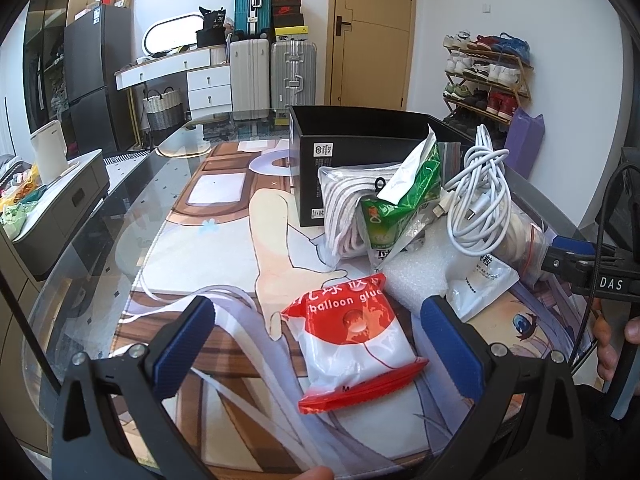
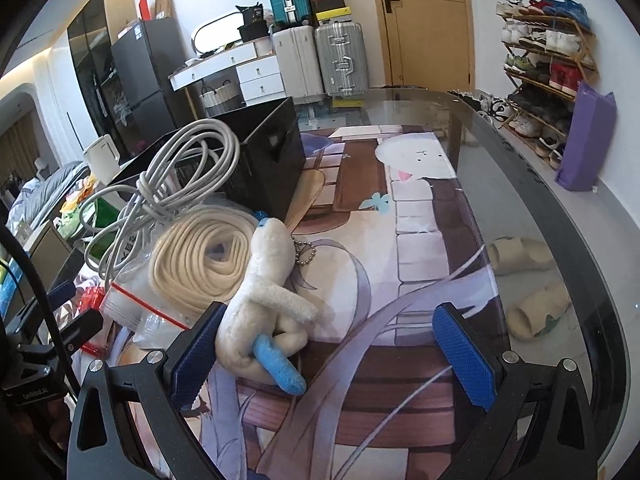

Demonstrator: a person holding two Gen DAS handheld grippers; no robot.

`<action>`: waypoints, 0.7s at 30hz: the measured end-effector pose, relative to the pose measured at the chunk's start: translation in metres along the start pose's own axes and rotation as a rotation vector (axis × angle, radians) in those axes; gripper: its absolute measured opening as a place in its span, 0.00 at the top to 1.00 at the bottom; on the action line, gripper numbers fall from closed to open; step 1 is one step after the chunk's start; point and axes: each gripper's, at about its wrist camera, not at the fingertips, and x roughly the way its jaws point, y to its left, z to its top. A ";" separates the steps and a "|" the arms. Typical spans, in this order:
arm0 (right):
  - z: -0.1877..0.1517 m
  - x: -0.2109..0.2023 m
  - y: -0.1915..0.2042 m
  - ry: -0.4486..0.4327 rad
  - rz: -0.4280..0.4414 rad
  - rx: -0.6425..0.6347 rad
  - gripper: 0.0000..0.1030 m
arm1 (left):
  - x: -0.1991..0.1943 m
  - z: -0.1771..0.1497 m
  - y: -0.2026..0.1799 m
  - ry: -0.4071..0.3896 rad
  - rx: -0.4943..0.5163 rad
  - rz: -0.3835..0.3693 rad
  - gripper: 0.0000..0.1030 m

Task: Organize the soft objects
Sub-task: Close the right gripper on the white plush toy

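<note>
— Red and white film, that's what I have between the left gripper (image 1: 316, 344) fingers: the glue bag (image 1: 354, 340), flat on the mat (image 1: 224, 240), well in front of the box (image 1: 360, 136). My jaws are wide, nothing held, one pad on each side of the bag.

— How would you take it?

— I'd lower until the pads straddle the bag's middle, then close slowly. It looks slippery and puffy, so I judge a grip near the sealed red edge would slide off. Then up and over the box wall.

— And your right side?

— The right gripper (image 2: 334, 348) is also spread wide and holds nothing. The plush (image 2: 260, 312) lies against its left pad (image 2: 196, 356), nearer me than the box; the right pad stands well clear over bare mat. I'd shift left to centre the plush before closing, and grip its body, not the blue limb.

— Poses?

— Both tools sit low, tilted down, aimed toward the box. The rope (image 2: 200, 264) and cable (image 2: 176, 184) pile sits between the plush and the box, so I'd lift high to clear them.
</note>
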 end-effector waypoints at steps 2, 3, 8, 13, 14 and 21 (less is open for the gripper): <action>-0.001 -0.002 0.001 0.008 0.008 -0.007 0.01 | 0.001 -0.001 -0.001 0.001 0.001 0.000 0.00; -0.001 -0.001 0.001 0.012 0.012 -0.009 0.01 | 0.001 -0.001 -0.001 0.000 0.001 0.000 0.00; -0.003 0.001 0.006 0.036 -0.003 -0.077 0.01 | 0.001 -0.001 -0.001 0.003 0.001 0.002 0.00; -0.006 -0.002 0.011 0.012 -0.005 -0.105 0.21 | 0.002 0.000 -0.003 0.006 0.003 0.002 0.00; -0.006 -0.002 0.012 0.009 0.002 -0.110 0.22 | 0.002 -0.001 -0.003 0.007 0.004 0.002 0.00; -0.004 -0.003 0.017 -0.005 0.005 -0.107 0.28 | 0.002 -0.001 -0.003 0.006 0.004 0.000 0.00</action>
